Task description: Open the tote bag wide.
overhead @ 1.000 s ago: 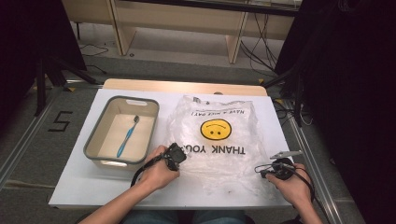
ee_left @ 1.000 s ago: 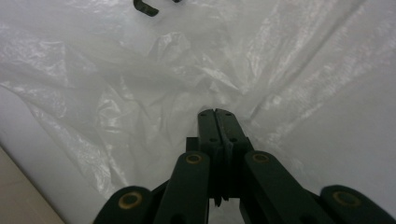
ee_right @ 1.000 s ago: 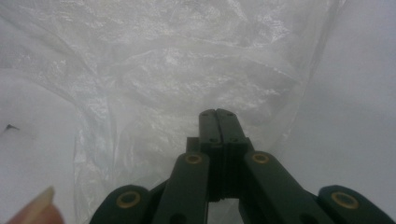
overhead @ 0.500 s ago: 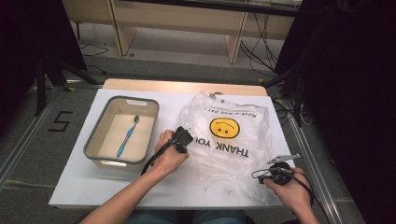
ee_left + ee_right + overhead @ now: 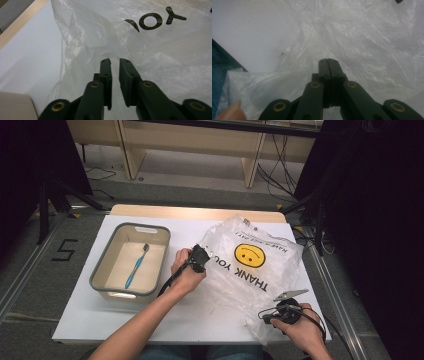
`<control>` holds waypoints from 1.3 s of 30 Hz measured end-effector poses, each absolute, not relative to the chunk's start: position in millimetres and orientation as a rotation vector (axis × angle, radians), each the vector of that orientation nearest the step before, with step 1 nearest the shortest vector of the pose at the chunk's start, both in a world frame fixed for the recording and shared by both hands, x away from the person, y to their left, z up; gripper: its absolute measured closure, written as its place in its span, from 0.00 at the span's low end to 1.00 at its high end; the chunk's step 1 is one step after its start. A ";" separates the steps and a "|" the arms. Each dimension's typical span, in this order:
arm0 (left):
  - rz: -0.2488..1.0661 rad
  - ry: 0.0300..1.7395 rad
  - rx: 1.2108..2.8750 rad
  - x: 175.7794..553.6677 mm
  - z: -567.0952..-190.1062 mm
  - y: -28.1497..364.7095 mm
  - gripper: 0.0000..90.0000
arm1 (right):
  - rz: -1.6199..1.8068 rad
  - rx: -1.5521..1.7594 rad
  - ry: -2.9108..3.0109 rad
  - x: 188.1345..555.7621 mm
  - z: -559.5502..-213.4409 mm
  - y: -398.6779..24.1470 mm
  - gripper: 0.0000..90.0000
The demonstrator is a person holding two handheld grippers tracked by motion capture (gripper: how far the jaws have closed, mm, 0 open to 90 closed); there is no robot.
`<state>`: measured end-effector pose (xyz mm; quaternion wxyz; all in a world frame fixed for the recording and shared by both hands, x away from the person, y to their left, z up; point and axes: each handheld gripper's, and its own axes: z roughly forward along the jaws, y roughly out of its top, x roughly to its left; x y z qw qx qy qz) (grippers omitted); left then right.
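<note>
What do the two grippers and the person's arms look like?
Both the left gripper and the right gripper have two flat black fingers on arms with brass-coloured rivets. A black cable trails from each. The right one carries a grey three-cornered plate. The forearms are bare, no sleeves visible.

right gripper point(image 5: 328, 60): black jaws pressed together, pinching film | crinkled translucent white plastic bag point(image 5: 367, 45): spread ahead over white table point(image 5: 249, 32) | fingertip point(image 5: 230, 112): bottom left corner

bag point(image 5: 250, 270): thin clear plastic film, crinkled, glossy, black print
gripper jaws: matt black plastic, brass-coloured rivets
bin point(image 5: 100, 272) at 9 o'clock: smooth grey-rimmed plastic
toothbrush point(image 5: 135, 267): blue plastic
table point(image 5: 150, 317): matt white top, wood far edge
</note>
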<state>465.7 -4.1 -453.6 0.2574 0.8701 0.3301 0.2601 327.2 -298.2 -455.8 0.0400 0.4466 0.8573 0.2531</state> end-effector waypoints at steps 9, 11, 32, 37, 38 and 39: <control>0.712 0.849 2.242 444.3 -430.6 5.8 0.48 | 0.932 1.304 2.461 330.5 -436.9 -303.2 0.72; 0.709 0.827 2.228 434.5 -423.2 10.2 0.43 | 0.972 1.267 2.411 333.6 -433.2 -302.3 0.64; 0.480 0.762 2.191 346.4 -434.4 54.8 0.36 | 0.975 0.786 2.529 396.0 -459.0 -219.5 0.42; 0.458 0.733 2.213 334.3 -444.0 54.9 0.36 | 0.932 0.752 2.536 401.6 -464.6 -215.6 0.48; 0.456 0.731 2.219 332.9 -445.5 55.1 0.36 | 0.913 0.736 2.546 401.9 -466.4 -212.8 0.51; 0.453 0.732 2.223 332.1 -446.6 55.2 0.36 | 0.913 0.736 2.546 401.9 -466.4 -212.8 0.51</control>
